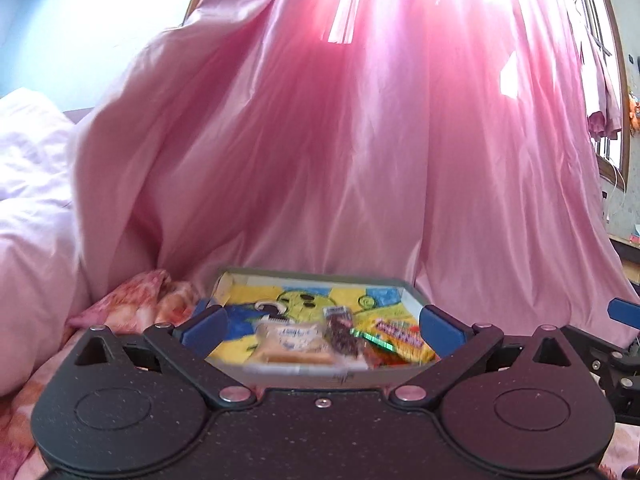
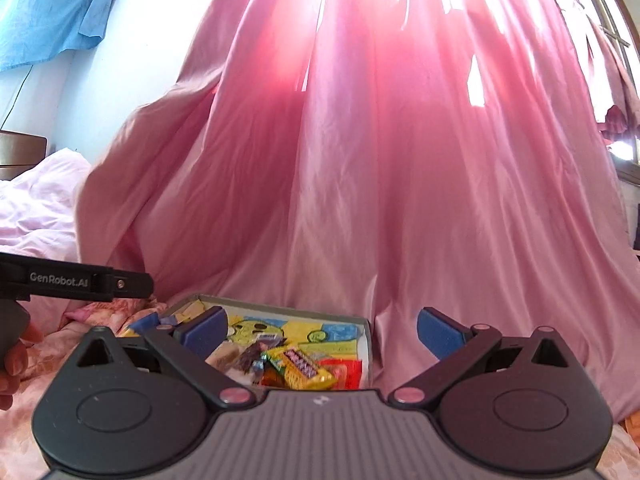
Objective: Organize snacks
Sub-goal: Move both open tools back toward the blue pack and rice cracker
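Both grippers, left (image 1: 320, 326) and right (image 2: 320, 334), are held wide and empty before the tray (image 1: 312, 278) on the bed (image 1: 132, 308), pink curtain (image 1: 360, 140) behind.

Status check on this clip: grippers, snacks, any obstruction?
Left gripper and right gripper open, empty. Wrapped snacks piled inside shallow grey cardboard box with cartoon-printed floor. Nothing blocking; pink curtain hangs behind.
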`<state>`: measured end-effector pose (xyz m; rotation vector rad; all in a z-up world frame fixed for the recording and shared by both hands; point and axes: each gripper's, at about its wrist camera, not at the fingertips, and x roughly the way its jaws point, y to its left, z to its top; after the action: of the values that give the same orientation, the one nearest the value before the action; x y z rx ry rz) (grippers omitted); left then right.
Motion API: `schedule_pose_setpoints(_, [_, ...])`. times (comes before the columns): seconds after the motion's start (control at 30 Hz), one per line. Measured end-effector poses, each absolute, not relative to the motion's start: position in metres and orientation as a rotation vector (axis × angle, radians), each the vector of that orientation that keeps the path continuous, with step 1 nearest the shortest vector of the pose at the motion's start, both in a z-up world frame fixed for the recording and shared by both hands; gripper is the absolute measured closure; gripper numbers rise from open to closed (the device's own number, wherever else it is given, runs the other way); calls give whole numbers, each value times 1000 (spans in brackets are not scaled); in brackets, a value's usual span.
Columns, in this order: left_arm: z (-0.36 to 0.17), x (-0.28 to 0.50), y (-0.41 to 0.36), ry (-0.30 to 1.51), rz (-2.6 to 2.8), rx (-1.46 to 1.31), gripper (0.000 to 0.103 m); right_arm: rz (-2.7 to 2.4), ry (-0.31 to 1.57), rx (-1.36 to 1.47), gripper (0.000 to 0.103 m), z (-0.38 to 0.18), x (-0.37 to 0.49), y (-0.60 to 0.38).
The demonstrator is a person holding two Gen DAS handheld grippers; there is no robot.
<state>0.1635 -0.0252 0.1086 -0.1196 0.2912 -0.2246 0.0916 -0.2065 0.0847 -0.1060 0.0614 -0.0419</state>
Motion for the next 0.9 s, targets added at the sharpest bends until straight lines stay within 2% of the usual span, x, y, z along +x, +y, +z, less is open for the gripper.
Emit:
schedule_pose_setpoints(0.53, [51, 80, 0, 412, -186, -99, 1, -26, 191, -150, 0, 27, 19, -173])
schedule_pose_setpoints(0.9, [-1, 70, 6, 619, -156, -49, 1, -37, 376, -85, 0, -16, 20, -166])
